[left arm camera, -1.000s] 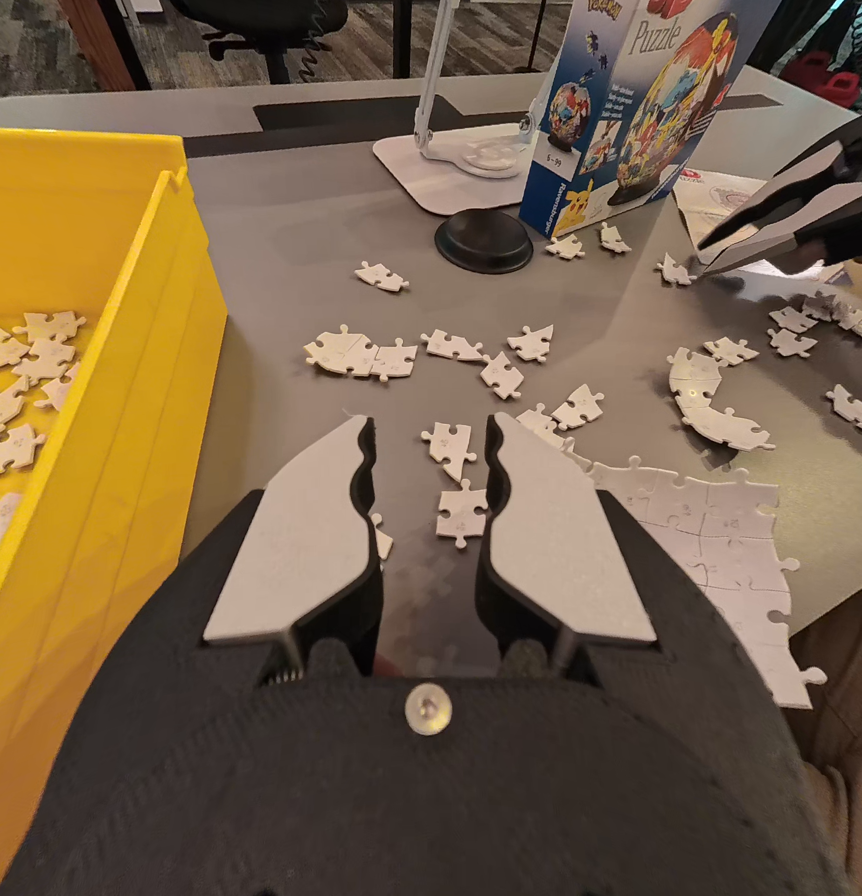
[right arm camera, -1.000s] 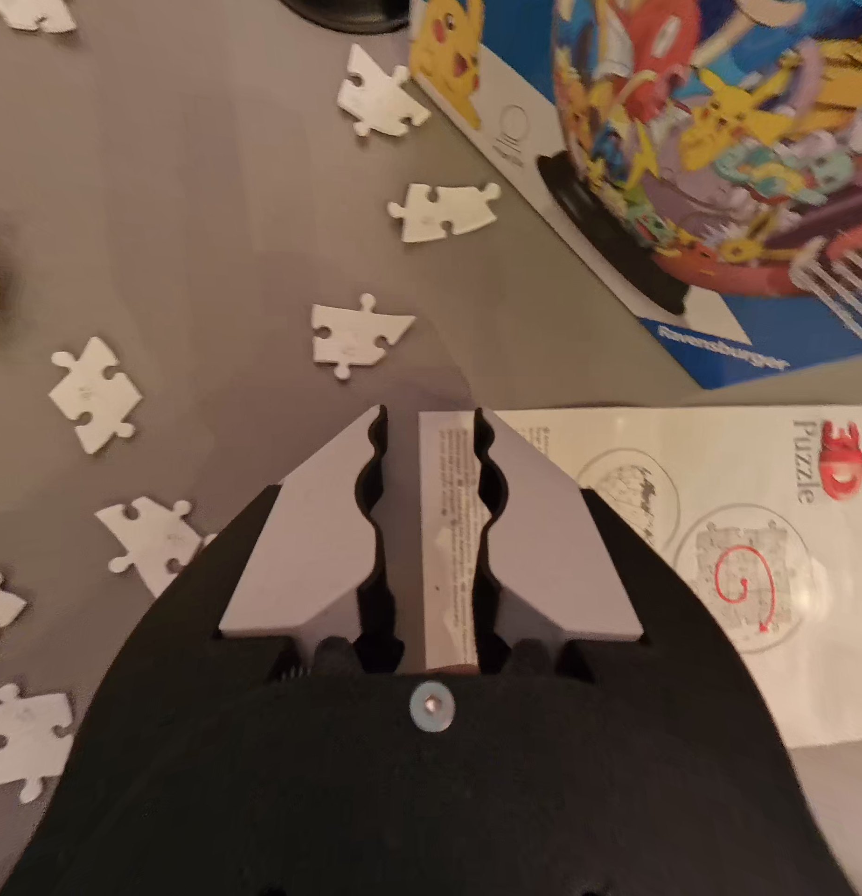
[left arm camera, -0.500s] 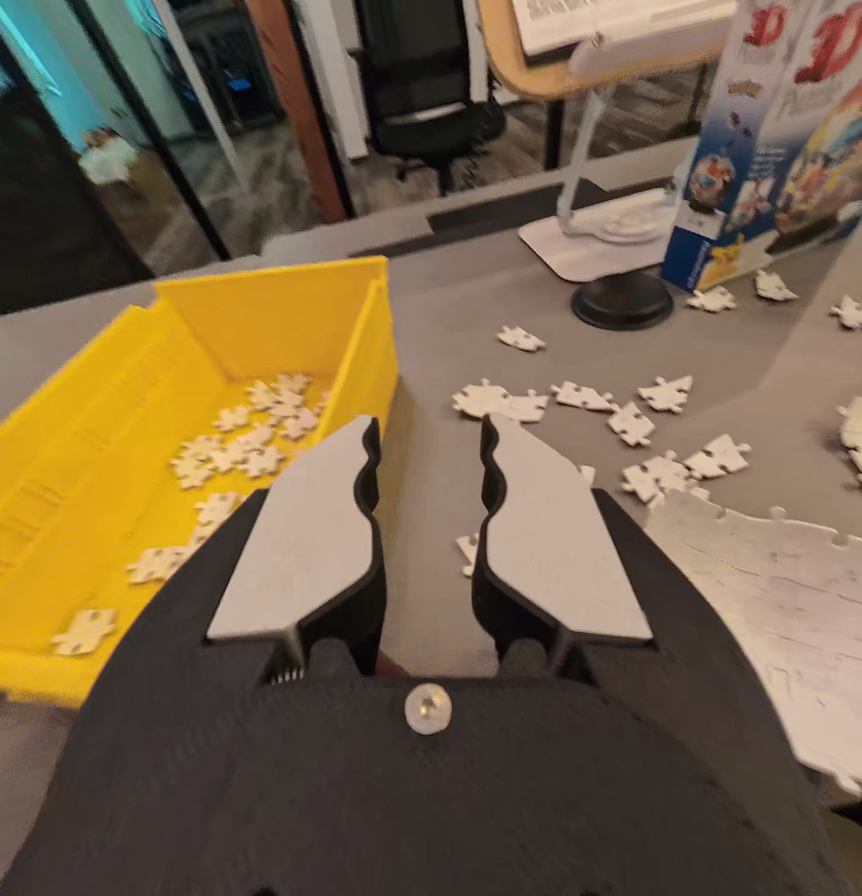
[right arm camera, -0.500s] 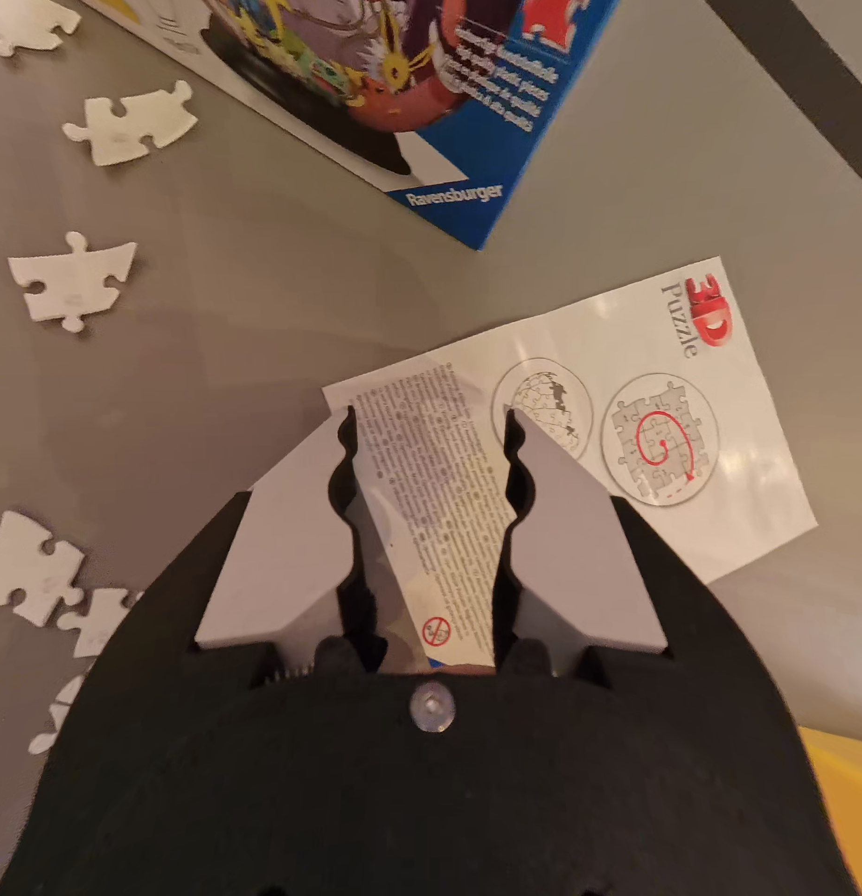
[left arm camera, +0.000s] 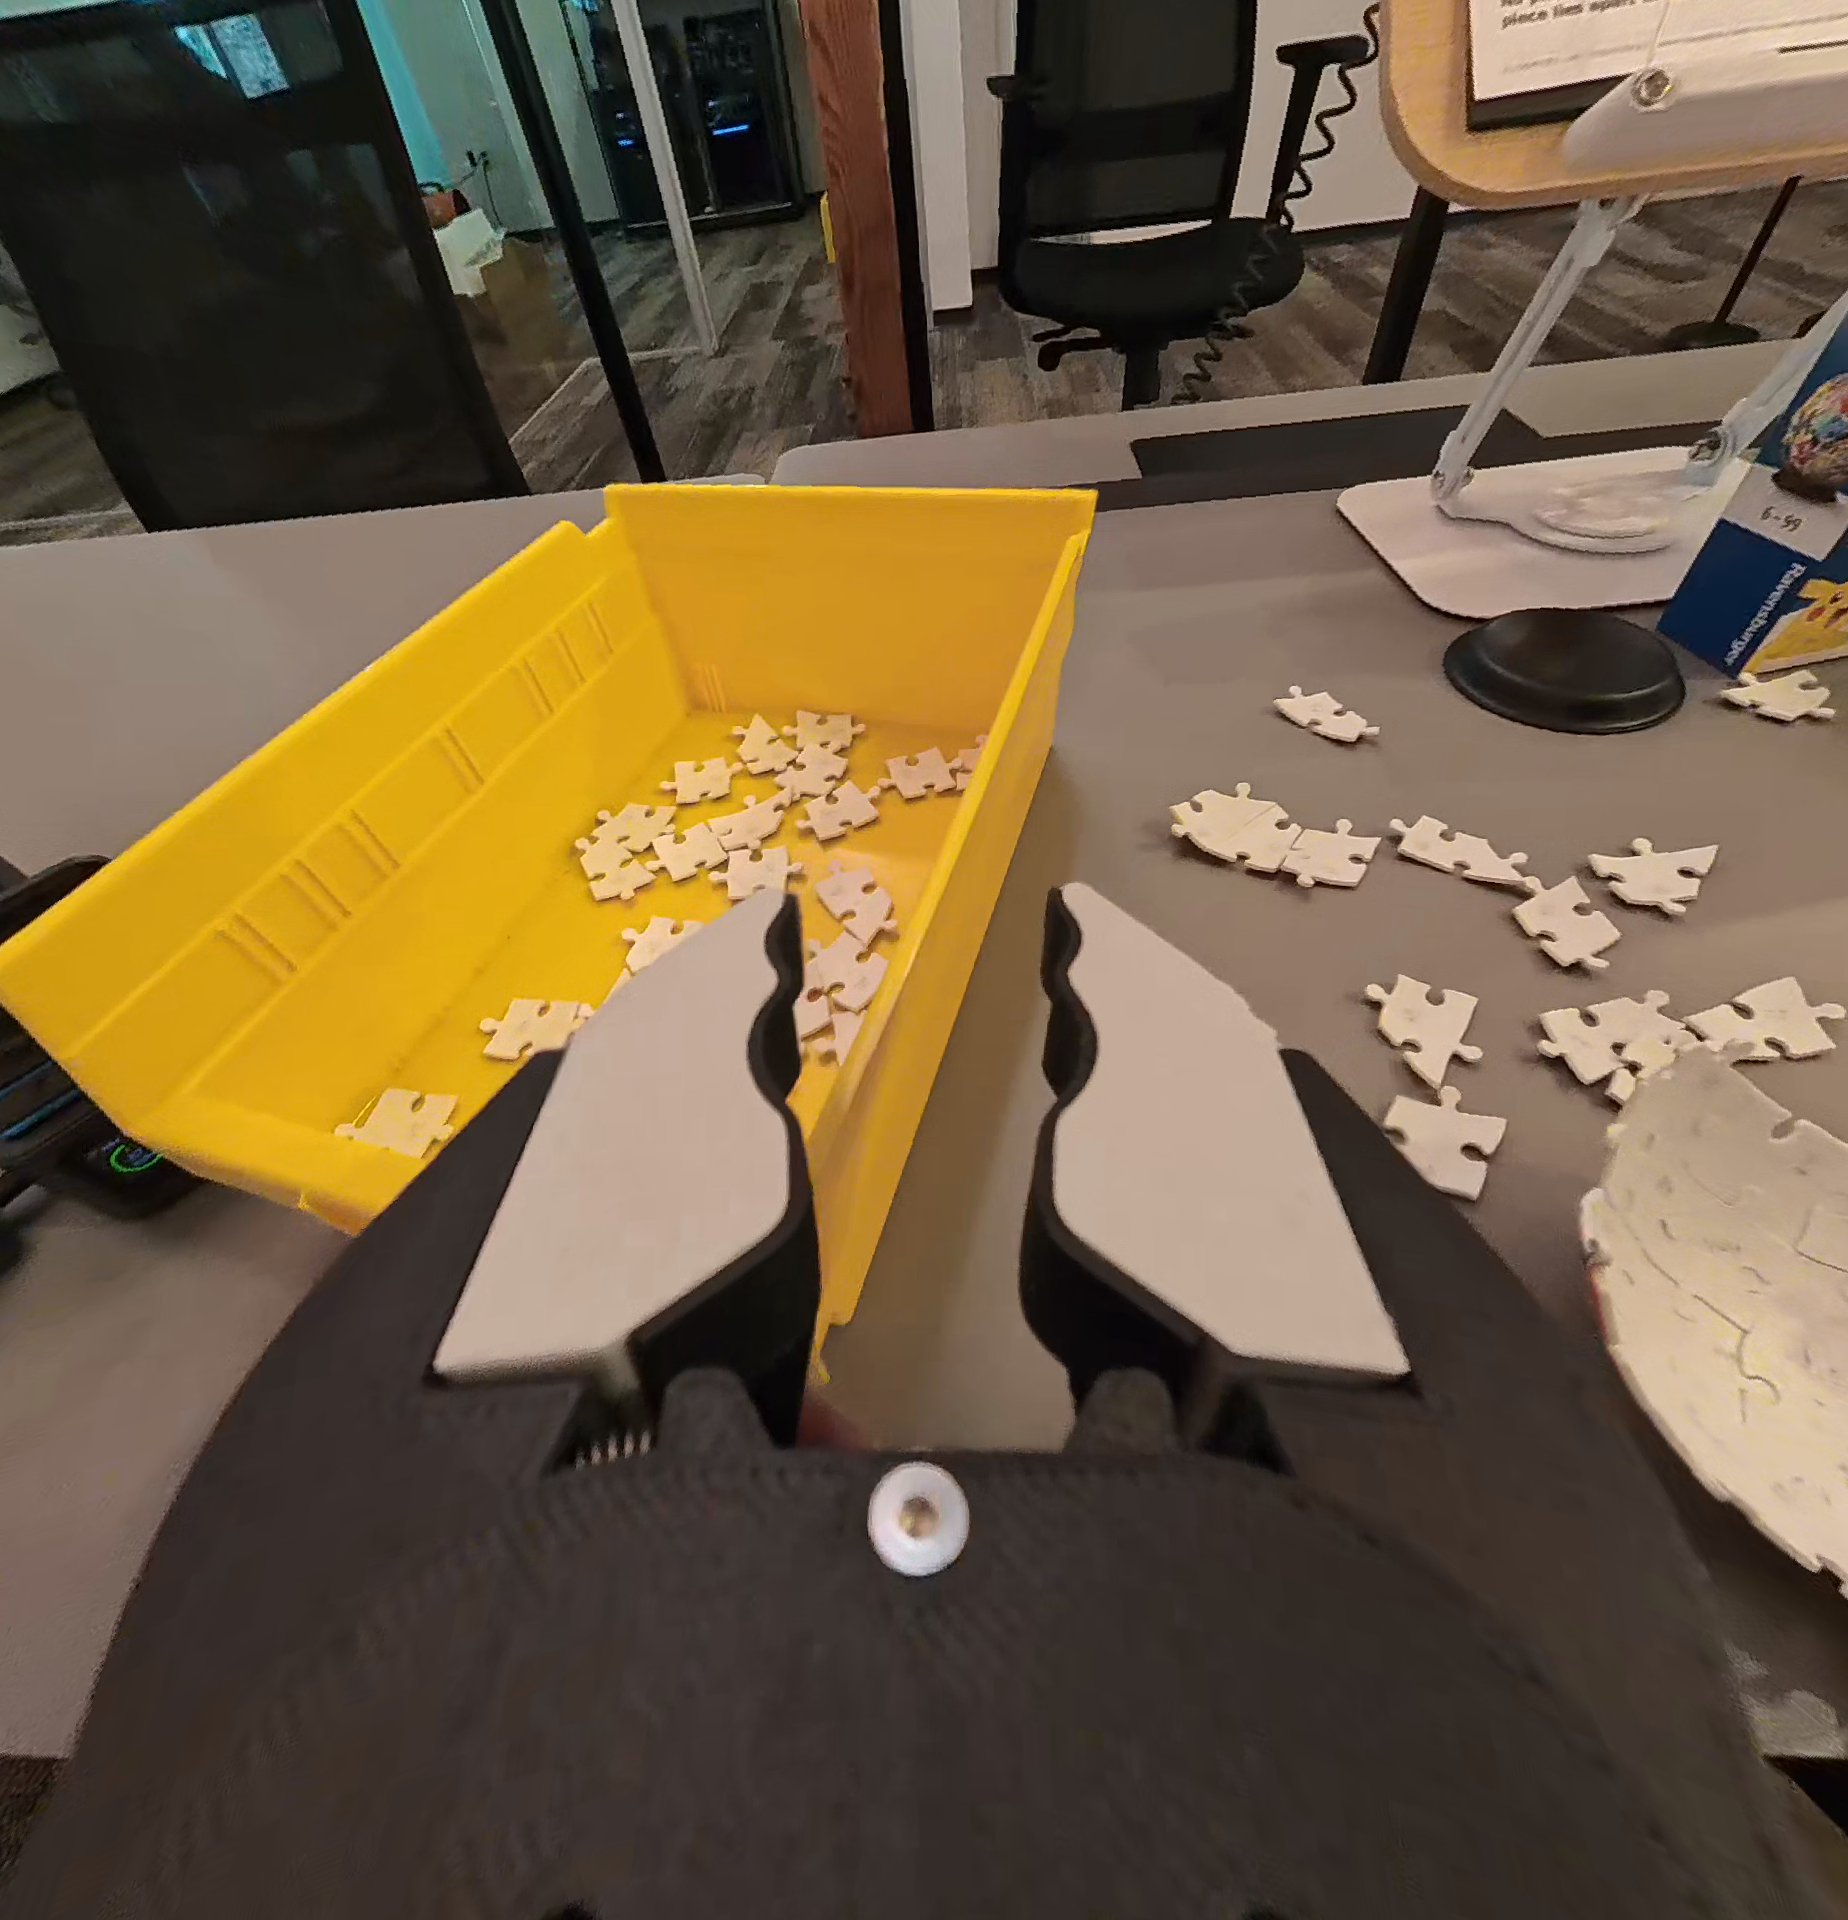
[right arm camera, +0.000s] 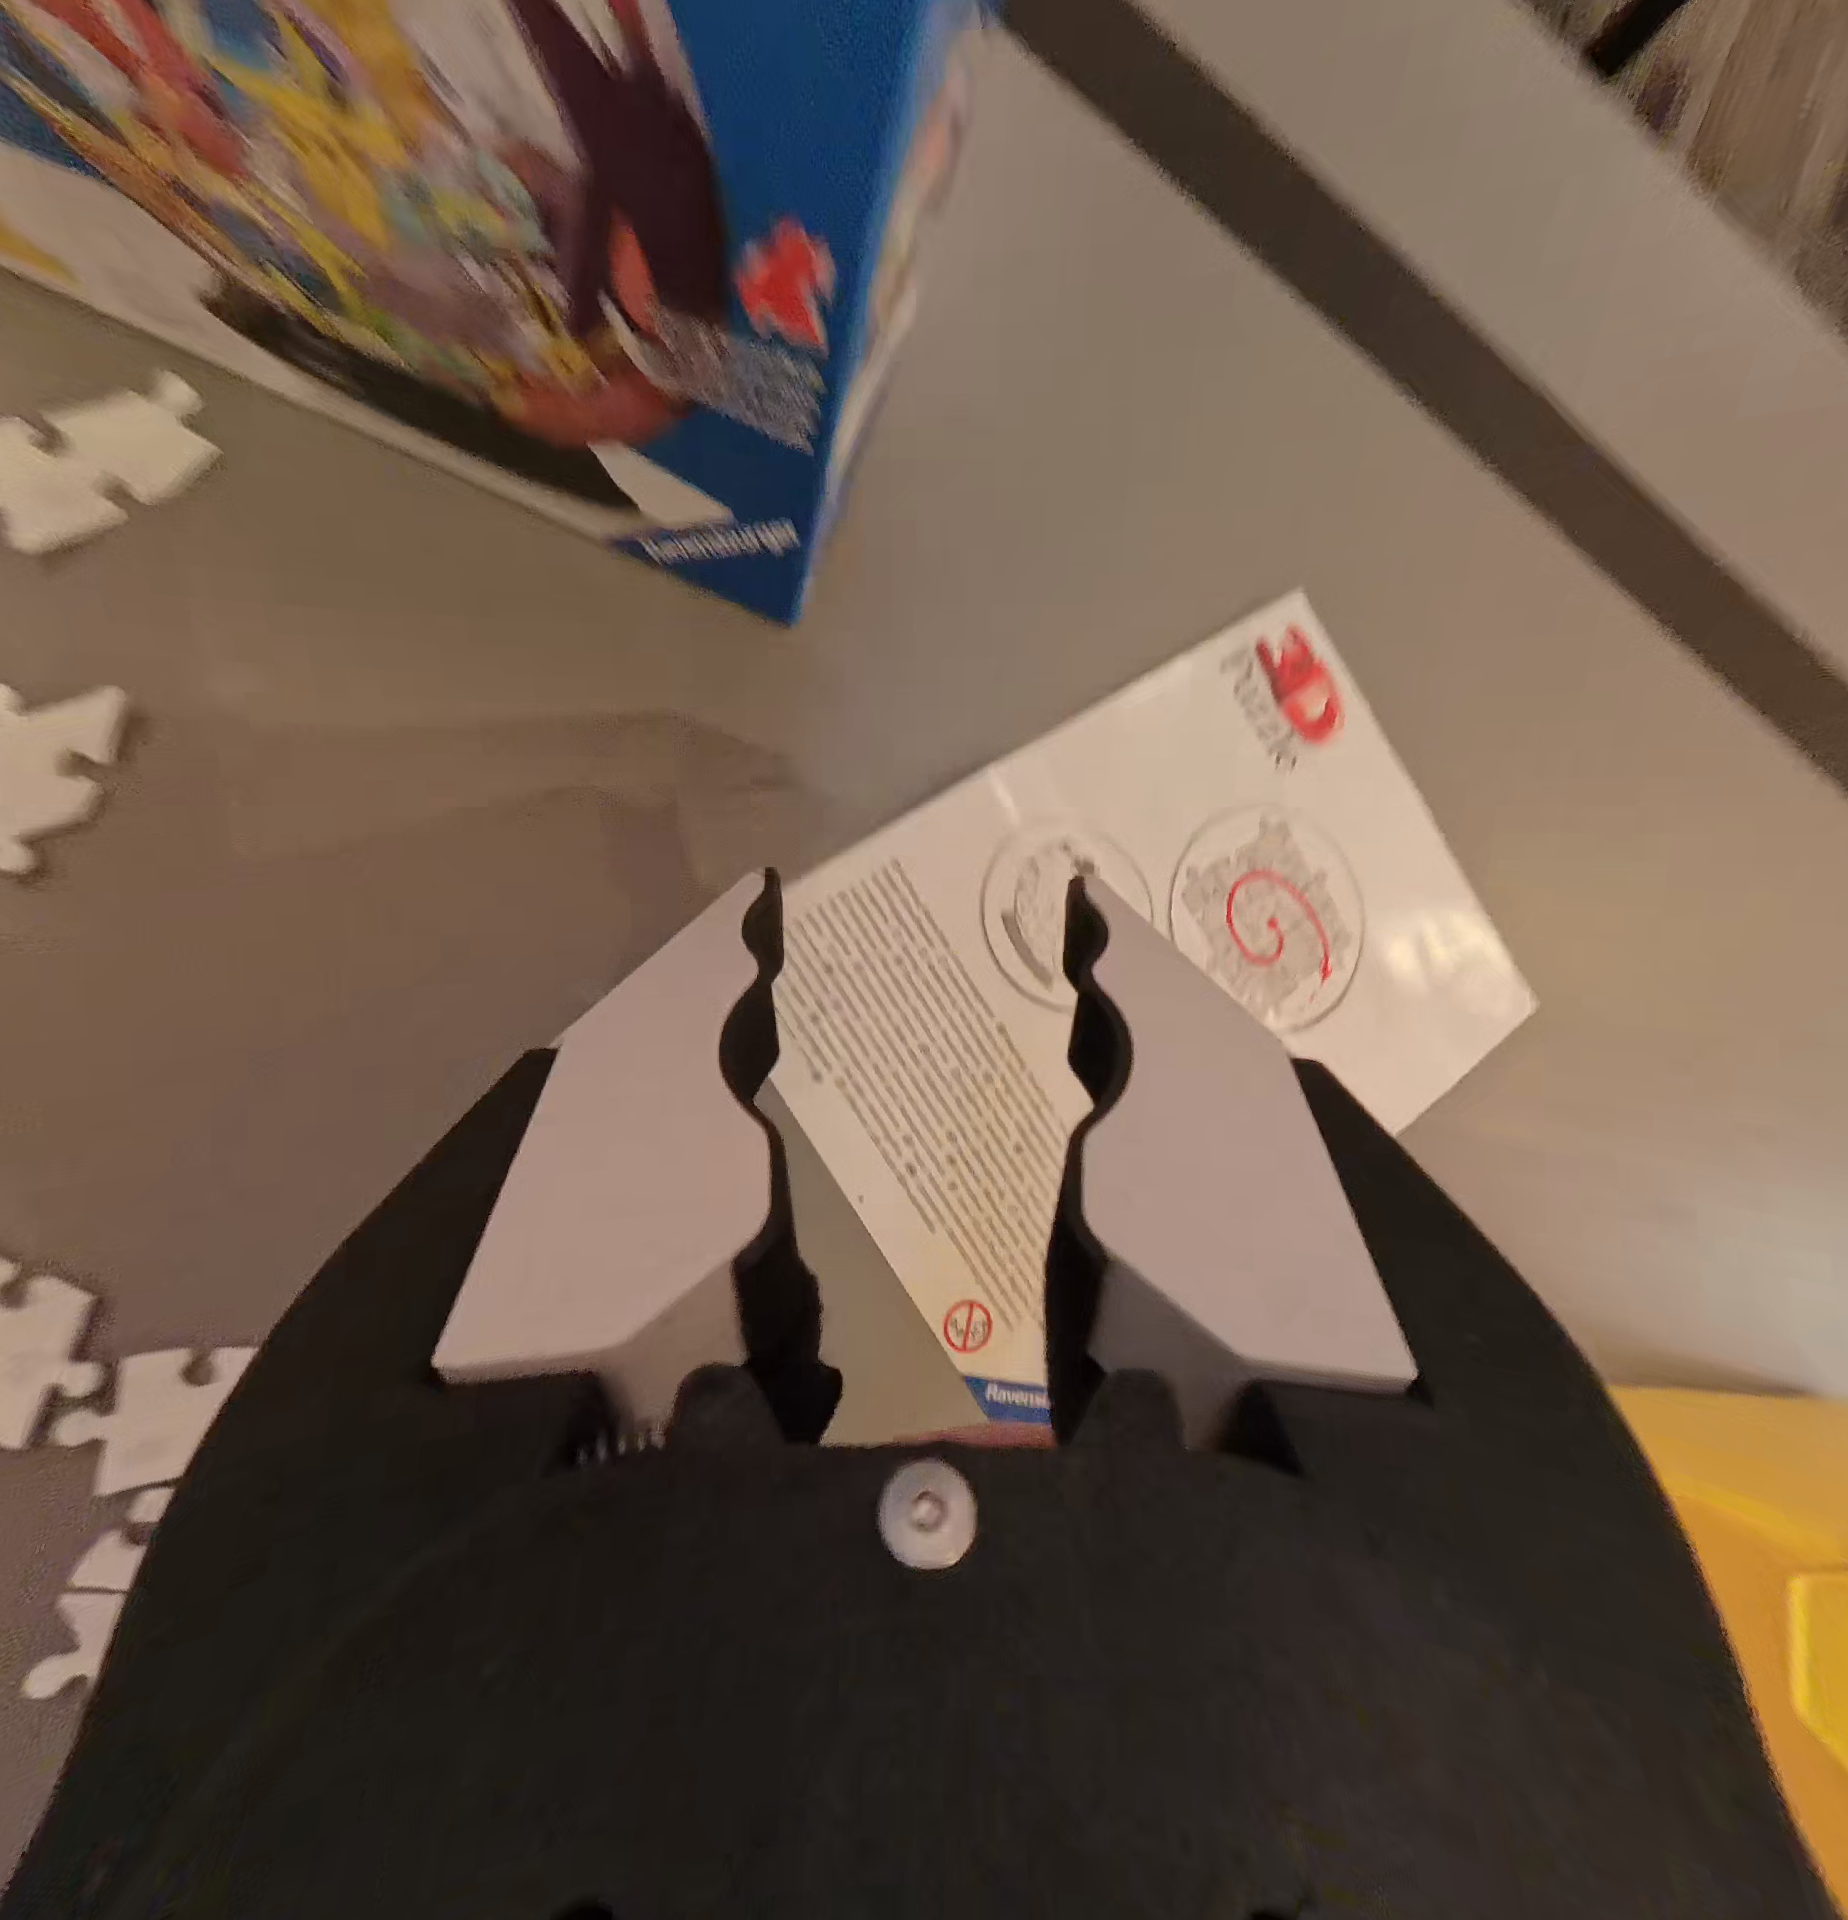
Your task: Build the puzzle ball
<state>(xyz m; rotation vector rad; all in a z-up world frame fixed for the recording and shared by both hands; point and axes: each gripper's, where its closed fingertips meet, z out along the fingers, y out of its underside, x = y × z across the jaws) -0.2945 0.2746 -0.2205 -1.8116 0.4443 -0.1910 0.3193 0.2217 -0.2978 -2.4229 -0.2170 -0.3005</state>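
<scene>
In the left wrist view your left claw [left arm camera: 915,914] hangs spread and empty over the yellow bin [left arm camera: 847,551] at the tabletop's [left arm camera: 1211,623] left side; fetching a loose piece [left arm camera: 759,868] looks next, with the half-built ball shell [left arm camera: 1751,1278] at the near right edge. In the right wrist view your right claw [right arm camera: 920,883] hovers spread and empty over the instruction sheet [right arm camera: 1398,935], the puzzle box [right arm camera: 754,343] standing just beyond.
</scene>
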